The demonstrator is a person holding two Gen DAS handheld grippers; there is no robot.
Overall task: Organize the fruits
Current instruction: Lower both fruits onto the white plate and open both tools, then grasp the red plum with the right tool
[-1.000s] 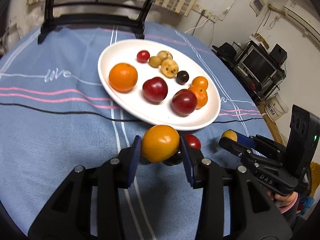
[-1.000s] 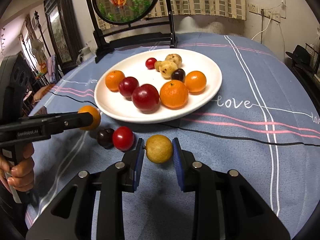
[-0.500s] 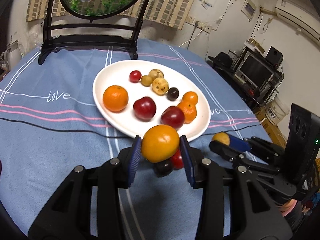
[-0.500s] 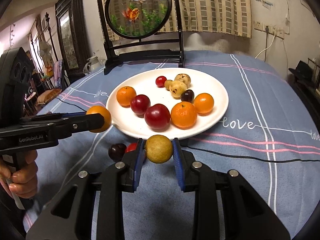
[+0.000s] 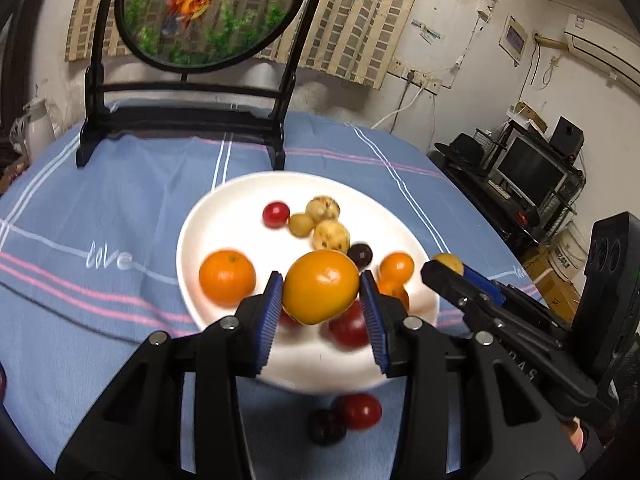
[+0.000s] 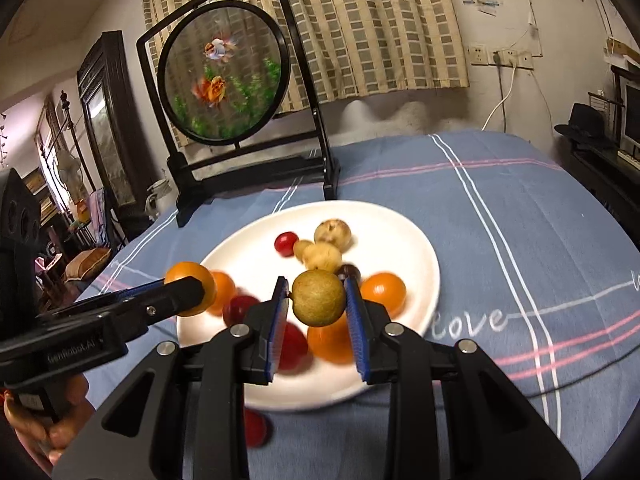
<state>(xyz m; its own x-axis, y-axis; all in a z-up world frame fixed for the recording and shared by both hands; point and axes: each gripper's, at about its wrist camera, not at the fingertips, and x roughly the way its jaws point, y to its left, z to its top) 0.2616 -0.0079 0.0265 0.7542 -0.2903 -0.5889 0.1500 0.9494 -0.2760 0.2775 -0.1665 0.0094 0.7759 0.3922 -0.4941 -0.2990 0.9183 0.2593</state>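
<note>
My left gripper (image 5: pixel 322 300) is shut on an orange fruit (image 5: pixel 320 286), held in the air over the near part of the white plate (image 5: pixel 224 208). In the right wrist view my right gripper (image 6: pixel 318 302) is shut on a yellow-green round fruit (image 6: pixel 319 297), also lifted above the plate (image 6: pixel 412 240). Oranges, red plums, small tan fruits, a dark plum and a red cherry tomato lie on the plate. A red fruit (image 5: pixel 360 411) and a dark plum (image 5: pixel 325 427) rest on the cloth in front of the plate. Each gripper shows in the other's view: the right gripper (image 5: pixel 452 270) and the left gripper (image 6: pixel 192 292).
The round table wears a blue striped cloth (image 5: pixel 100 208). A black-framed round goldfish screen (image 5: pixel 208 12) stands at the table's far edge behind the plate. A person's hand (image 6: pixel 44 416) holds the left gripper's handle. Shelves with a monitor (image 5: pixel 532 172) stand off the table to the right.
Both grippers have risen from the cloth and moved forward with their fruits, now hanging over the plate's near part. The red fruit and dark plum stayed on the cloth.
</note>
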